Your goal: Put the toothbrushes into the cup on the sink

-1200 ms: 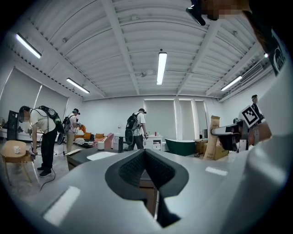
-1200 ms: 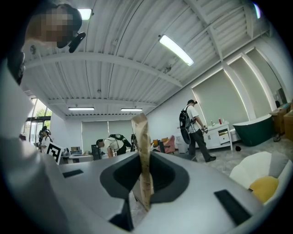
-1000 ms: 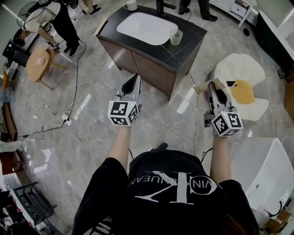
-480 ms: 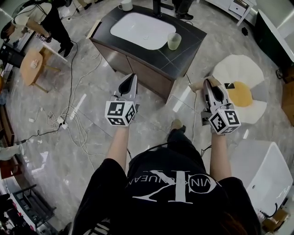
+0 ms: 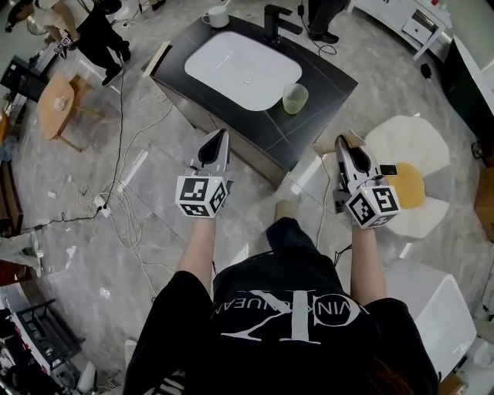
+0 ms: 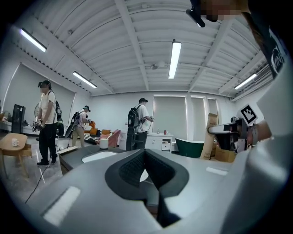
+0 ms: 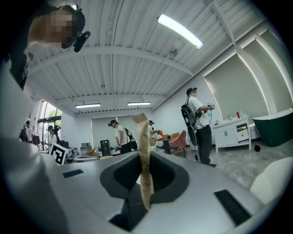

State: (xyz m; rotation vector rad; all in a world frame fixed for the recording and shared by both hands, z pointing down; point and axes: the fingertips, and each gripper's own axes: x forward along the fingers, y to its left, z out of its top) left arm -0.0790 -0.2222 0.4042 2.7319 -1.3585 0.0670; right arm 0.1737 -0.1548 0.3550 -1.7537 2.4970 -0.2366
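Left gripper (image 5: pixel 218 137): the jaws stand together in the left gripper view (image 6: pixel 145 153), and nothing is between them
Right gripper (image 5: pixel 342 143): the jaws are almost together in the right gripper view (image 7: pixel 145 157) and they clamp a thin tan strip (image 7: pixel 143 146)
Tan strip: it stands upright and edge-on between the two pads, and its top rises above the jaw tips; in the head view a tan flat piece (image 5: pixel 323 146) sticks out at the tip of this gripper; it looks like card or a flat pack, and what is inside I cannot tell
Cup (image 5: pixel 295 98): pale green and half clear, upright on the dark counter (image 5: pixel 328 77), just beside the right front corner of the white sink (image 5: pixel 242 68)
Cup and the grippers: it lies ahead of both, between their two lines, nearer to the right gripper than to the left; it touches none of them, and the counter edge is between it and the jaw tips
Held strip and cup: well apart; the strip is over the floor (image 5: pixel 154 254), just outside the front right edge of the counter
Other things on the counter: a white mug (image 5: pixel 216 17) at the far left corner and a black faucet (image 5: pixel 276 19) behind the sink
Right side of the floor: a white rug (image 5: pixel 417 139) with a yellow middle, beside the right gripper
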